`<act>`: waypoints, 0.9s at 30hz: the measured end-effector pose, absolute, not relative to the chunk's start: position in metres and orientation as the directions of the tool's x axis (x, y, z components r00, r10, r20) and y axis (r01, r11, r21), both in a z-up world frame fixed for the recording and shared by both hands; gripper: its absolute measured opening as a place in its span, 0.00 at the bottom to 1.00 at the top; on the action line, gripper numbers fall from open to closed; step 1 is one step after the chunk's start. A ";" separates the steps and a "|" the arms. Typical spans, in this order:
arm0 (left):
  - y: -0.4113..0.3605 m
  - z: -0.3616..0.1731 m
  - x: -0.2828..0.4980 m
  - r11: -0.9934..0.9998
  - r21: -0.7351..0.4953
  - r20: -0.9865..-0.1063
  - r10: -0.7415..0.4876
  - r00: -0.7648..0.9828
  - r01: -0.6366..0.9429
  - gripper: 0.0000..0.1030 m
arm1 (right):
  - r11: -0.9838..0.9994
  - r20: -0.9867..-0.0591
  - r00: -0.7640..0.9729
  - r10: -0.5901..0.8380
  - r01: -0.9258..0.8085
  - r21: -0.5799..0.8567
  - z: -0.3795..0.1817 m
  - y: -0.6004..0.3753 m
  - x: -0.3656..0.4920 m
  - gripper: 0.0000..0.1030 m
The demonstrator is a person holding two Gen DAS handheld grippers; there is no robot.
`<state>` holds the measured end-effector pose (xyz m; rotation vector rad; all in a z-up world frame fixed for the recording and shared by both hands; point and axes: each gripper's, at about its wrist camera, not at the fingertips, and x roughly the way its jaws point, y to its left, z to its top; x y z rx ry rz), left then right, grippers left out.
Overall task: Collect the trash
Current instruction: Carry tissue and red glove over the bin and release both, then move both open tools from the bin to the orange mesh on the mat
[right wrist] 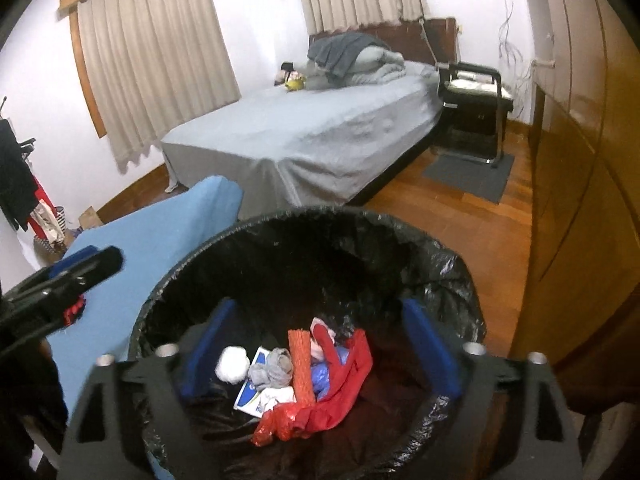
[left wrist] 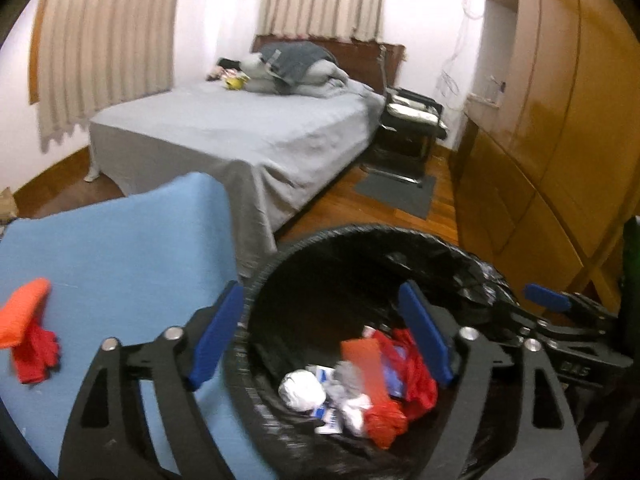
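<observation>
Evidently both grippers are poised over the black-lined bin [right wrist: 436, 268] because it is where the rubbish goes. The right gripper [right wrist: 320, 352] hangs above the bin's mouth with its jaws spread wide and nothing between the blue pads, so whatever it brought is presumably already among the contents. The left gripper [left wrist: 320, 336] straddles the bin's near-left rim, one pad outside over the blue worktop [left wrist: 120, 248] and one above the opening; its jaws are also wide apart and hold nothing.

Inside the bin lies a loose heap: a crumpled white ball [right wrist: 232, 364], a grey wad [right wrist: 276, 368], a white-and-blue printed packet [right wrist: 250, 394], an orange mesh strip [right wrist: 302, 364] leaning across the pile, and a red plastic bag [right wrist: 340, 396] draped over something blue. The liner is folded over the rim, which should keep it from slipping in as things drop.

Trash still to collect sits on the blue worktop, to the left and well apart from the bin: an orange piece [left wrist: 24, 312] with a red crumpled item [left wrist: 38, 356] touching it
</observation>
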<state>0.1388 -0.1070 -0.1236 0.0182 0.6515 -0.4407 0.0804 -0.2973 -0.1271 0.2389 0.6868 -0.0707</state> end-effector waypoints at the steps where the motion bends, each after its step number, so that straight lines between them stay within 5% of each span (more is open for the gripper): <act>1: -0.099 -0.119 0.139 0.916 -0.111 -0.584 -0.373 0.721 0.385 0.84 | 0.970 -0.628 0.778 0.011 0.144 0.195 -0.124 -0.295 0.079 0.95; 27: 0.131 -0.105 0.131 0.998 -0.035 -0.549 0.026 0.835 -0.054 0.87 | 0.955 -0.578 0.763 0.289 -0.190 0.226 -0.109 -0.109 0.156 0.95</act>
